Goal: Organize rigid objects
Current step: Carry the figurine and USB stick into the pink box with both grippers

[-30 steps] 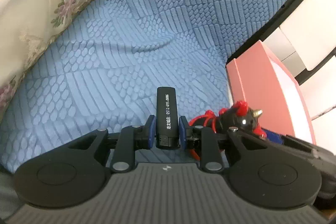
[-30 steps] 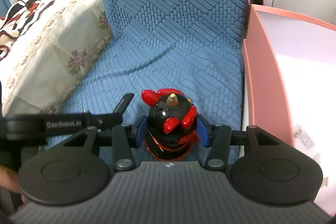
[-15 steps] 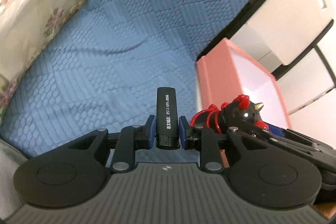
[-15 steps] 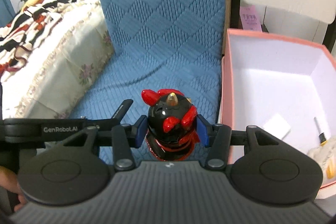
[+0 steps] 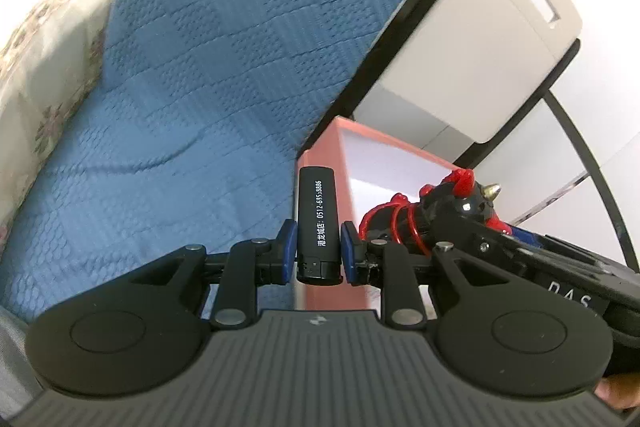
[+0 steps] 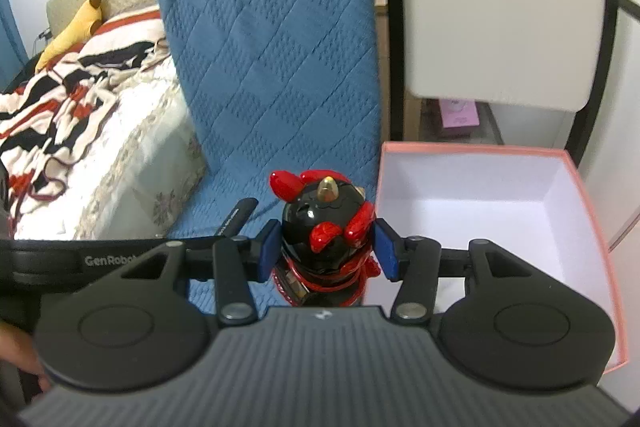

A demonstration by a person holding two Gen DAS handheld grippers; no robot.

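1. Left gripper (image 5: 319, 251) pinches a black lighter (image 5: 318, 223) near its lower end, held in the air above the blue quilt (image 5: 192, 115). Most of the body sticks out past the pads, so it could pivot or slide out if swung fast.
2. Right gripper (image 6: 327, 253) clamps a black-and-red figurine (image 6: 326, 231) beside the pink box (image 6: 500, 211). Its glossy, rounded sides could slip.
3. The grippers sit close together and could knock on the way to the box.
4. A drop from height could mean a bounce-out or chipped horns.
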